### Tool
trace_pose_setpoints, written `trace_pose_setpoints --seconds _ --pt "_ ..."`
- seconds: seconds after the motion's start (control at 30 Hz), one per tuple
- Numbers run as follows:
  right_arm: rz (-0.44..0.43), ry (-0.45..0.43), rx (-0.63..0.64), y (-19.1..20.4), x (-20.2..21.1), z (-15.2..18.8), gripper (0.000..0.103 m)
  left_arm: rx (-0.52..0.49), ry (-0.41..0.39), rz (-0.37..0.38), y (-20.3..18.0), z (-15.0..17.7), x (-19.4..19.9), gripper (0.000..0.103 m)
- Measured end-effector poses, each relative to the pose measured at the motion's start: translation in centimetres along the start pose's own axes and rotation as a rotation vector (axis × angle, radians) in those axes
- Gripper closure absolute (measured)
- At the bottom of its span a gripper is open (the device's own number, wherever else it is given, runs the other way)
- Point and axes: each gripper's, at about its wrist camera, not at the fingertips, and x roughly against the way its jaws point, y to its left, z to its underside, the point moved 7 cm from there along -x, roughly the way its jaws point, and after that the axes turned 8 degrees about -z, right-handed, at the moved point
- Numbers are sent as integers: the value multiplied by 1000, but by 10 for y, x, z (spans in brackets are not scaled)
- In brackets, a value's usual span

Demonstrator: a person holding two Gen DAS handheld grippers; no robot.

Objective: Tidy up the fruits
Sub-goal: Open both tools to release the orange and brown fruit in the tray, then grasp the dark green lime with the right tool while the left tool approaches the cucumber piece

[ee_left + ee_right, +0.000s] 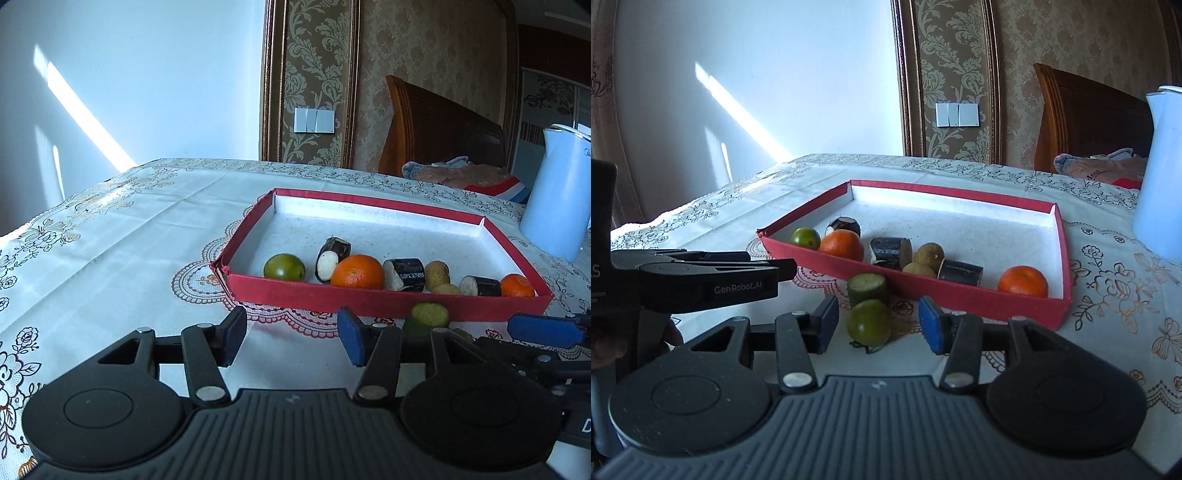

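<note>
Right claw (878, 325): fingers spread apart, nothing between the pads, hovering low over the tabletop (1108, 295). A green fruit (869, 322) lies on the cloth directly ahead of the claw, in line with the gap between its fingers but apart from both pads. Just beyond this fruit, touching or nearly touching it, stands a cut green piece (868, 289), pale cut face up, close against the near wall of the red tray (960, 295).

Left claw (291, 334): fingers likewise apart and empty. Seen from the right wrist view it sits to the left of the right claw, at about the same height. The tray wall stands just ahead of it; the cut green piece lies ahead and to its right, partly hidden behind its right finger.

Inside the tray, along the near wall, from the left claw's left to right: a second green fruit (284, 266), a dark-skinned piece (331, 259) with white flesh, an orange (357, 272), another dark piece (404, 275), two small tan fruits (437, 272), a third dark piece (480, 286), and a second orange (517, 286). The far half of the tray floor holds nothing.

A pale blue jug (557, 192) stands on the tabletop beyond the tray's right corner, well to the right of both claws.
</note>
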Motion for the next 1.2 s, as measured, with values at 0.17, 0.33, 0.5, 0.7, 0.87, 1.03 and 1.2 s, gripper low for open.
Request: trace_pose_setpoints --seconds 0.17,0.33,0.5,0.7,0.87,1.03,1.2 --pt "11 51 -1 4 -15 3 57 -7 4 -6 0 3 -2 35" --pt "26 101 -1 5 -30 5 57 -8 0 -3 0 3 -1 30" --pt "36 143 -3 4 -40 11 63 -16 7 -3 -1 3 -2 30" --pt "51 149 7 5 -42 14 74 -25 3 -12 -2 3 -1 30" --pt "57 141 10 5 -41 12 74 -34 -4 -17 -4 2 0 30" --pt "66 119 -7 1 -33 11 74 -29 -6 -11 -8 0 0 30" --pt "76 99 -17 -6 -20 10 74 -47 -4 14 -20 -1 3 30"
